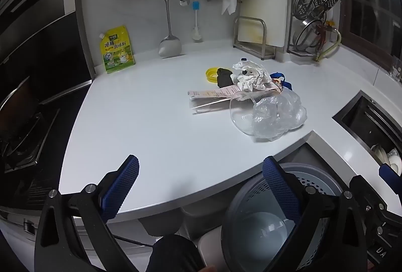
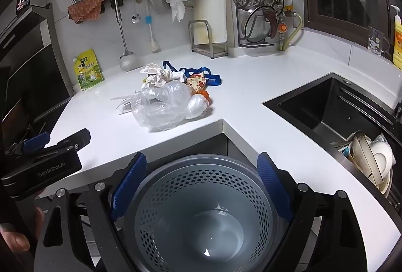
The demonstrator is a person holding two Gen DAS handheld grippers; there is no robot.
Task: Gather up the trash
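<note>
1. Two fisheye views look down along hand-held tools at a white kitchen surface (image 1: 150,121) that wraps around a corner.
2. The left tool (image 1: 201,186) fills the bottom of the left wrist view. Its two blue-padded fingers stand wide apart with nothing between them, above the near edge of the surface.
3. The right tool (image 2: 202,184) sits at the bottom of the right wrist view, also spread wide and gripping nothing. Between its fingers, lower down, shows a grey perforated bin (image 2: 201,216), which looks empty inside.
4. The same bin appears at the lower right of the left wrist view, below the surface's edge.
5. The trash pile (image 1: 251,96) lies right of centre in the left wrist view, well apart from both tools. It holds a crumpled clear plastic bag (image 1: 279,116), a clear plastic lid, crumpled white paper (image 1: 251,76), a yellow ring-shaped lid (image 1: 211,73), a dark lump, a flat printed wrapper (image 1: 213,96) and a blue strap.
6. In the right wrist view the pile sits at centre left, with an orange patterned wrapper (image 2: 198,82) beside the bag.
7. A yellow-green seasoning pouch (image 1: 116,50) leans against the wall at the left.
8. A dark sink (image 2: 326,106) with stacked dishes is at the right of the right wrist view.
</note>
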